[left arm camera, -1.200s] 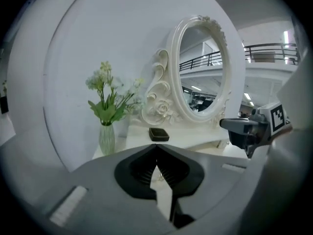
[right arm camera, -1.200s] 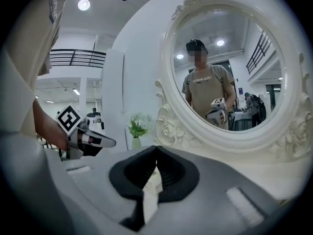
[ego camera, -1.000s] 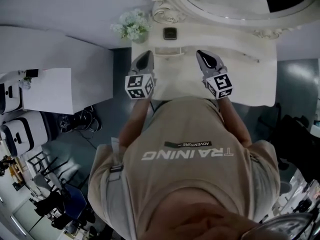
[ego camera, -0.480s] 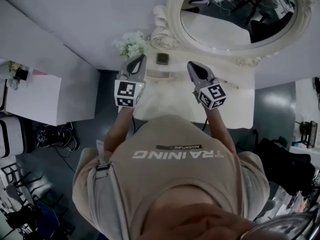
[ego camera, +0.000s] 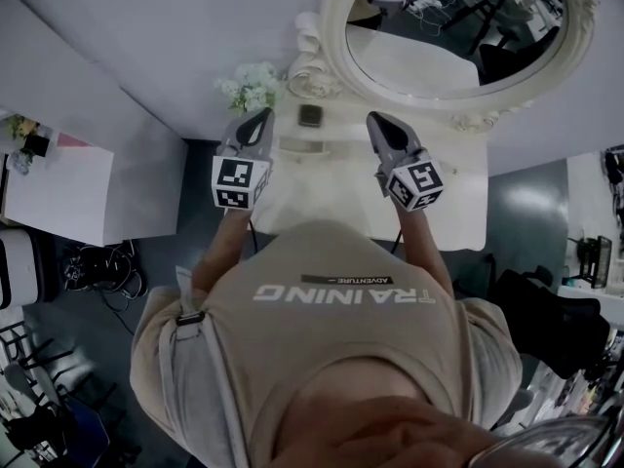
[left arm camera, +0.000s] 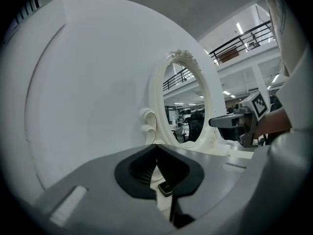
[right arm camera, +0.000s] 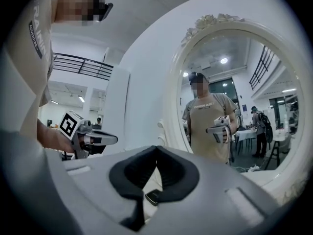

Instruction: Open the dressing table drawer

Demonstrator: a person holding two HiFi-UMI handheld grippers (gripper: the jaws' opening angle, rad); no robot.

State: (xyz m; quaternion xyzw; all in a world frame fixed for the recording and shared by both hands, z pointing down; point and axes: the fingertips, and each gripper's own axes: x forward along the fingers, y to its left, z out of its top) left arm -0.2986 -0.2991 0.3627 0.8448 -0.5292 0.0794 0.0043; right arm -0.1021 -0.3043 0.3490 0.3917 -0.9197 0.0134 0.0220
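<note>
Both pairs of our jaws are pressed together, holding nothing. Our left gripper (ego camera: 261, 117) and right gripper (ego camera: 375, 121) hover apart above the white dressing table (ego camera: 458, 198), near its oval mirror (ego camera: 458, 37); we cannot see its drawer.

White dressing table (ego camera: 453, 203), oval mirror (ego camera: 448, 27) at back, flowers (ego camera: 249, 86) at its left corner, small dark object (ego camera: 310, 115) nearby

The white dressing bench (ego camera: 453, 198) lies below both tools, the left tool (ego camera: 263, 115) over its left edge and the right tool (ego camera: 374, 119) over its middle. Its ornate oval mirror (ego camera: 458, 27) stands upright at the rear, beyond the tool tips. The drawer front is hidden under the bench top.
</note>
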